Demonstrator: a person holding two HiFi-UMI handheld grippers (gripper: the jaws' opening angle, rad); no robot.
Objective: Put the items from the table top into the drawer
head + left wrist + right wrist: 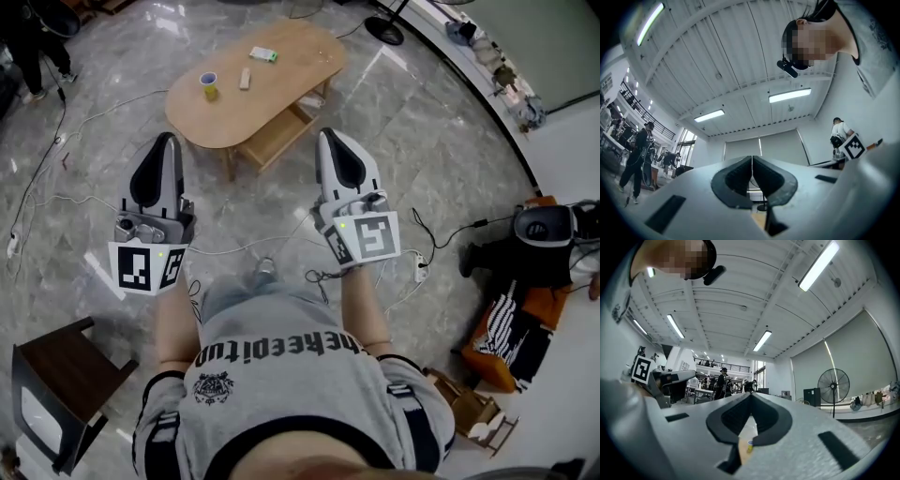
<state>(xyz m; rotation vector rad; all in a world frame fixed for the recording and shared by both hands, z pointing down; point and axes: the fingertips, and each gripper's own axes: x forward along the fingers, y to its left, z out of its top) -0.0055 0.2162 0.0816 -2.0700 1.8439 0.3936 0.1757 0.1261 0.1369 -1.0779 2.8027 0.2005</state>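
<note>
An oval wooden table (281, 70) stands ahead on the marble floor. On its top are a yellow cup with a blue rim (208, 85), a small beige block (246, 79) and a green-and-white packet (263, 54). A light wooden drawer or shelf (281, 134) shows under the near edge. My left gripper (168, 140) and right gripper (329, 135) are held out side by side, short of the table, both shut and holding nothing. In the left gripper view the pads (740, 176) meet at one seam. Below the right gripper (751, 398) the cup (749, 446) shows.
Cables (56, 197) and a power strip (421, 270) lie across the floor near my feet. A dark stool (66, 375) stands at lower left, bags and a wooden rack (511, 328) at right. A floor fan (833, 386) stands by the wall. People stand far off (640, 154).
</note>
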